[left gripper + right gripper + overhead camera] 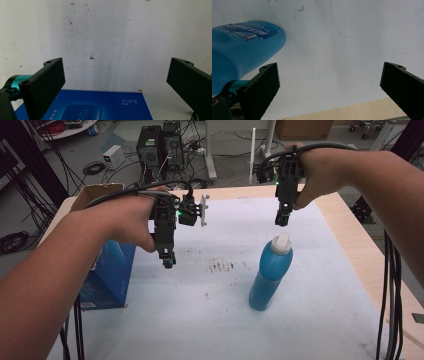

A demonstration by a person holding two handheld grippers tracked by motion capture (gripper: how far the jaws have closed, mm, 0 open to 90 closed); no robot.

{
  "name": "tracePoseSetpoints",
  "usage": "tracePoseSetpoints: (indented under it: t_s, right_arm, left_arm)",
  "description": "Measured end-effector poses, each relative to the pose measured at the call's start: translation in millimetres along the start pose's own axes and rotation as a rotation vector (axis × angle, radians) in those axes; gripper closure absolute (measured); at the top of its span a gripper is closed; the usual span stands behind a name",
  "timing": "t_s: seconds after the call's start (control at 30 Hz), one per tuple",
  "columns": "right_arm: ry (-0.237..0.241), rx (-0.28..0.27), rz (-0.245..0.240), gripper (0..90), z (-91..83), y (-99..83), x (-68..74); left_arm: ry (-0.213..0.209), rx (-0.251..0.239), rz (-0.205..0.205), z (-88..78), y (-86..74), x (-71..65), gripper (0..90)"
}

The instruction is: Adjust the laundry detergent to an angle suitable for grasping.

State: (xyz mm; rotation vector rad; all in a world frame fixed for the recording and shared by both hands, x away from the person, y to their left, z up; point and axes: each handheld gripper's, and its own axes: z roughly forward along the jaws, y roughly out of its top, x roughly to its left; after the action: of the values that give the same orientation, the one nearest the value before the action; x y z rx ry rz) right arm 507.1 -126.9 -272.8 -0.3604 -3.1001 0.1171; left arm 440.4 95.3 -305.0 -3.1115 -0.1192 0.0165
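Jaws on our right gripper (281, 220) stand wide apart with nothing between them; in the right gripper view (329, 82) we see only white sheet in the gap. This gripper points down and hangs just above and slightly behind the white cap of the blue bottle (270, 274), without touching it. In the right gripper view the bottle (242, 50) lies off to the left of the jaws, outside them.

Our left gripper (168, 261) is likewise spread wide and holds nothing; in the left gripper view (116, 82) the gap shows the stained white sheet and the top of the blue box (100, 106) below it. From above, this gripper hovers over the sheet, just right of the blue box (107, 277), which stands at the table's left edge.

The bottle stands upright on the white sheet (325, 285), right of the middle, well apart from the box. A patch of dark smudges (220, 266) marks the sheet between the two grippers. The sheet covers a wooden table (357, 235).
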Motion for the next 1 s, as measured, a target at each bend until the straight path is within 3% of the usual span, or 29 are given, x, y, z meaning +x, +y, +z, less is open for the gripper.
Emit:
tracePoseSetpoints:
  t_s: [0.43,0.57,0.73,0.8,1.0]
  right_arm:
    - [-0.002,-0.003,-0.001,1.5,0.7,-1.4,-2.3]
    - [-0.004,0.003,0.002,1.5,0.9,-1.4,-2.2]
    - [-0.012,0.006,0.002,1.5,0.5,-3.6,-3.5]
    - [-0.014,0.003,0.01,1.5,0.0,-5.2,-3.6]
    - [-0.026,-0.001,0.021,1.5,-1.9,-12.3,-5.7]
  left_arm:
    - [0.009,0.007,-0.003,0.3,1.8,-0.1,1.7]
    - [0.035,0.031,-0.021,-0.8,2.0,-1.9,1.6]
    - [0.034,0.013,-0.037,-7.6,3.4,-10.7,1.7]
    - [0.04,0.0,-0.025,-11.1,4.1,-14.3,1.7]
    - [0.046,-0.026,-0.052,-19.9,1.8,-25.0,1.7]
